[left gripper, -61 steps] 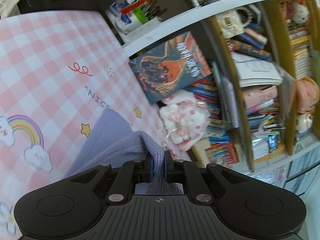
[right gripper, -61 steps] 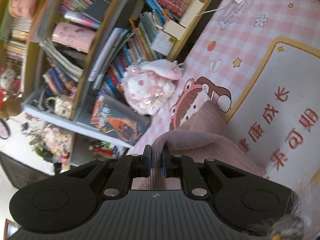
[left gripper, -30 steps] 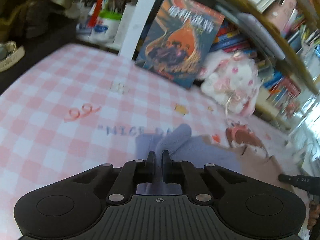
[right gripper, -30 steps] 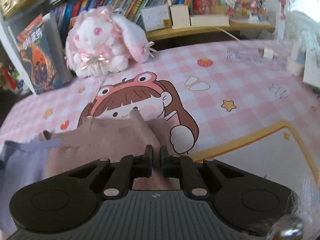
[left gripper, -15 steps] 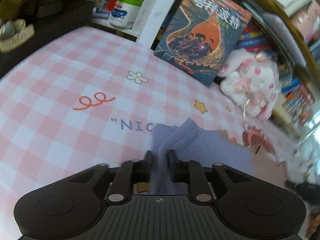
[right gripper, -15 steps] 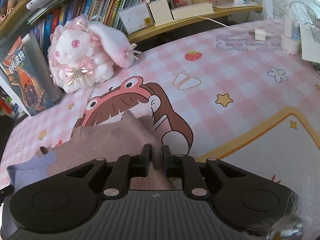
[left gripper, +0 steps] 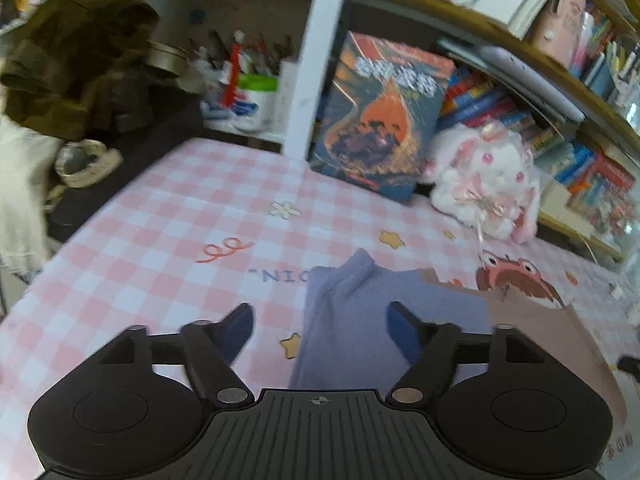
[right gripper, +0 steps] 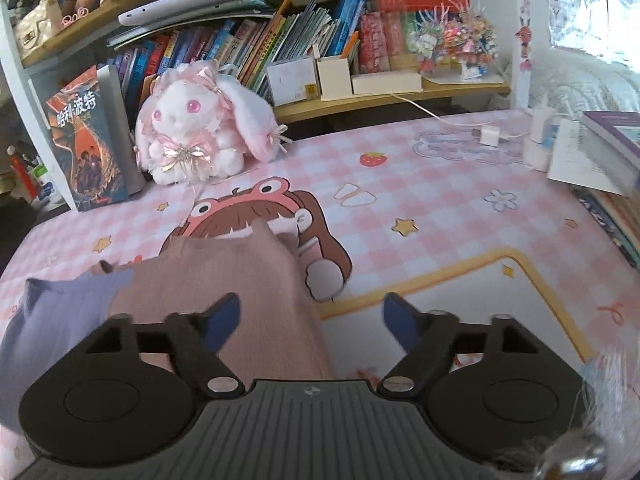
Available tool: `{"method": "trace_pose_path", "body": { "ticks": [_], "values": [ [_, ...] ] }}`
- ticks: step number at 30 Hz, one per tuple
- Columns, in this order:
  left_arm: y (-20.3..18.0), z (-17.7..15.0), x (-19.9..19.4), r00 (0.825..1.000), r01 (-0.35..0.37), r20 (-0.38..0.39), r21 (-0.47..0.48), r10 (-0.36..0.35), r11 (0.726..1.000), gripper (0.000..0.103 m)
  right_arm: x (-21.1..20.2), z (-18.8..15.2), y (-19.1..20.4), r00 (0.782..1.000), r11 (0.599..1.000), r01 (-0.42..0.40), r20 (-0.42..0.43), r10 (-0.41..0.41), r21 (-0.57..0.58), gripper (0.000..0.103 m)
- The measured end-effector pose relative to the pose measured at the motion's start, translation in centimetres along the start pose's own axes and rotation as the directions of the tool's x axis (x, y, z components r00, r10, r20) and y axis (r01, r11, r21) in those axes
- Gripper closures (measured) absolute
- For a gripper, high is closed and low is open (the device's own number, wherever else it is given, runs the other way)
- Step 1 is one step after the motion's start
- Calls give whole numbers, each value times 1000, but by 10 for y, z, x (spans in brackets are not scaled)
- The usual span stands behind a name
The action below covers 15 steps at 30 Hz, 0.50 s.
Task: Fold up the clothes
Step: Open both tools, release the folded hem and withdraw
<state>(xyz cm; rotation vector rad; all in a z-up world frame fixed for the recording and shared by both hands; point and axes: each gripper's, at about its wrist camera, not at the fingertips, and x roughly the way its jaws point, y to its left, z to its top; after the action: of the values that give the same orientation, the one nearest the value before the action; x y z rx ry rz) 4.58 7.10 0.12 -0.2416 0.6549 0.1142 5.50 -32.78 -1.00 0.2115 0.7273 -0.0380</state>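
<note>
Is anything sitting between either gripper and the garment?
Nothing visible. The left gripper hangs open over the purple half of the garment; the right gripper hangs open over its pink edge. Both have just been opening, pads clear of the cloth.

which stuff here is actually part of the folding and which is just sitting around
Part of the job:
- two-tone knit garment, its lavender part and its dusty-pink part, lying flat on the checked mat
- left gripper and right gripper, both open, jaws just opened, pressing on nothing

Just lying about:
- plush rabbit
- standing book
- white charger
- pen pot
</note>
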Motion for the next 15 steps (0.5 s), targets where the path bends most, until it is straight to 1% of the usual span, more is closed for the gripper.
{"method": "trace_pose_path", "body": {
  "ticks": [2, 3, 6, 8, 12, 15],
  "values": [
    [-7, -6, -10, 999, -40, 29, 0, 40, 999, 15, -9, -6, 1, 1000, 1000, 8, -3, -8, -18, 13],
    [-11, -8, -14, 998, -47, 32, 3, 47, 999, 15, -12, -9, 2, 1000, 999, 17, -2, -17, -27, 11],
    [-25, -19, -21, 999, -43, 17, 19, 42, 999, 14, -25, -17, 3, 999, 998, 34, 10, -34, -49, 7],
    [-34, -27, -26, 999, -39, 3, 32, 39, 999, 13, -35, -23, 3, 999, 998, 34, 14, -33, -53, 6],
    [-51, -50, -36, 997, -56, -52, 64, 60, 996, 11, -52, -41, -1, 1000, 999, 28, 6, -28, -46, 5],
    [-64, -68, -42, 991, -70, -107, 80, 78, 994, 11, -61, -60, -4, 999, 998, 48, -18, -49, -36, 5]
  ]
}}
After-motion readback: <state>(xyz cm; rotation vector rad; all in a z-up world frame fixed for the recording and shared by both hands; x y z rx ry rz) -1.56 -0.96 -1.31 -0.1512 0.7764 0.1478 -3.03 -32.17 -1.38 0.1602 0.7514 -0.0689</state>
